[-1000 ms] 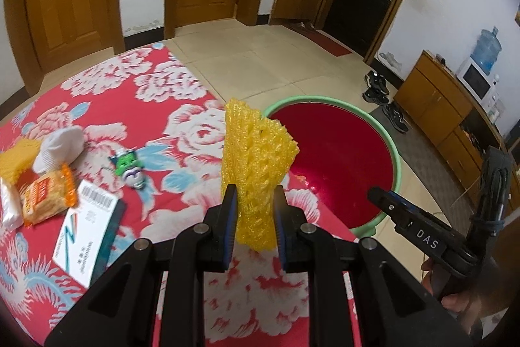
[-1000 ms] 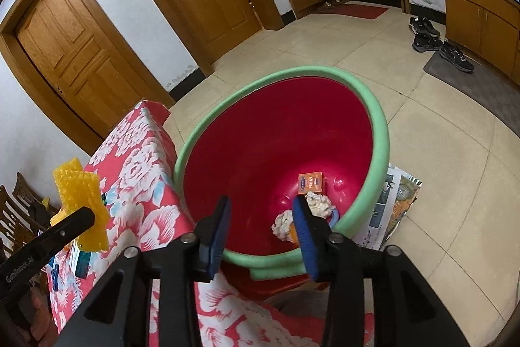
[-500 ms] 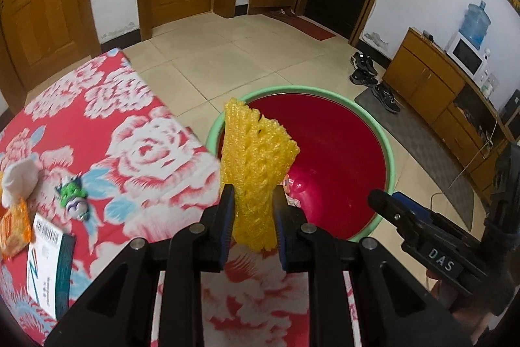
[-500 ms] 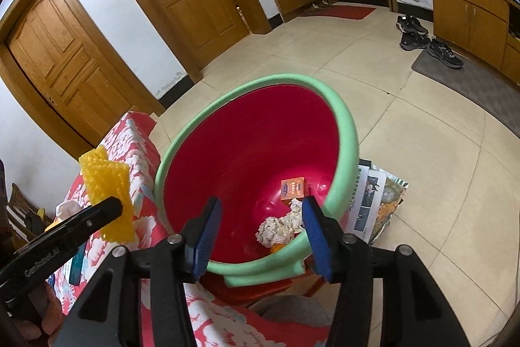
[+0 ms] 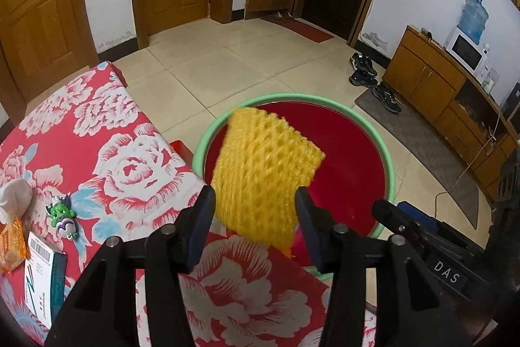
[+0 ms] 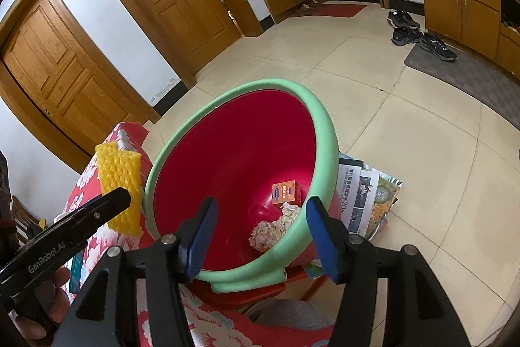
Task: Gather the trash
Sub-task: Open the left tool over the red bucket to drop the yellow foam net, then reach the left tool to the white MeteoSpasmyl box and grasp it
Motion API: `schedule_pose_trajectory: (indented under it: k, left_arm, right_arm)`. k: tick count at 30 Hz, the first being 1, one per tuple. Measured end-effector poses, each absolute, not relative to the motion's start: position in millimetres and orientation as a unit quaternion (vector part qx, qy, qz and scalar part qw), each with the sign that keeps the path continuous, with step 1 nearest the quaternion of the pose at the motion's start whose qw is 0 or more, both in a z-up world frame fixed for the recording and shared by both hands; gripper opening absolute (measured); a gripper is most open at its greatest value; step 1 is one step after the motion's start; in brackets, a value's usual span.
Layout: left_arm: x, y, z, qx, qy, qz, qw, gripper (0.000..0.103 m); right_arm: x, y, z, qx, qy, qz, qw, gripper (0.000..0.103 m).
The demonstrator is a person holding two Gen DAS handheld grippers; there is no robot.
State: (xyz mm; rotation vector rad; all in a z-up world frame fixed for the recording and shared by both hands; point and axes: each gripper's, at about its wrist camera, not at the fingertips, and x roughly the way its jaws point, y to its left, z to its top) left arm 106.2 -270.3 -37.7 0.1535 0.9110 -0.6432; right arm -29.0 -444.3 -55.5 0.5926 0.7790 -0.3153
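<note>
The round red plastic basin, rimmed in green, is sitting beside the flowered table. The left gripper is opening, its 2 pads parting from the yellow foam net between them at the basin's edge. The right gripper is opening too, empty above the basin.

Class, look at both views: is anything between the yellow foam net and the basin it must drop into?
Nothing visible. The foam net sits between the opening jaws of the left gripper, at the basin's near rim. The basin holds only a small box and crumpled paper at the bottom.
</note>
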Motion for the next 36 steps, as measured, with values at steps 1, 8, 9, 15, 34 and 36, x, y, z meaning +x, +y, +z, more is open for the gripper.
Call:
schedule_pose_trajectory:
  k: [1,8,9,15,34,36]
  left_arm:
    - [106.1,-270.7,-37.4,0.073,0.432,-0.305,0.845,0.051]
    - [105.5,-268.5,-34.9,0.065,0.434,-0.303,0.846,0.052]
    - [105.1,-267.0,-33.8,0.064,0.434,-0.302,0.847,0.052]
    - [103.3,-249.2,-25.7,0.053,0.431,-0.291,0.853,0.052]
    - [106.8,-140.5,-18.2,0.010,0.438,-0.191,0.878,0.052]
    - [107.8,-130.0,-19.4,0.010,0.439,-0.181,0.880,0.052]
  right_arm:
    - [-29.3,-444.5,-55.7,0.283,0.373,-0.151,0.871,0.061]
    - [-30.2,-443.8,-53.0,0.284,0.368,-0.152,0.872,0.064]
    - [-30.0,-443.6,-52.6,0.284,0.368,-0.152,0.872,0.065]
    - [-30.2,-439.6,-49.3,0.283,0.365,-0.147,0.875,0.069]
    - [-28.7,-405.0,-28.4,0.264,0.358,-0.113,0.889,0.073]
    - [-28.3,-401.0,-26.6,0.263,0.358,-0.109,0.889,0.073]
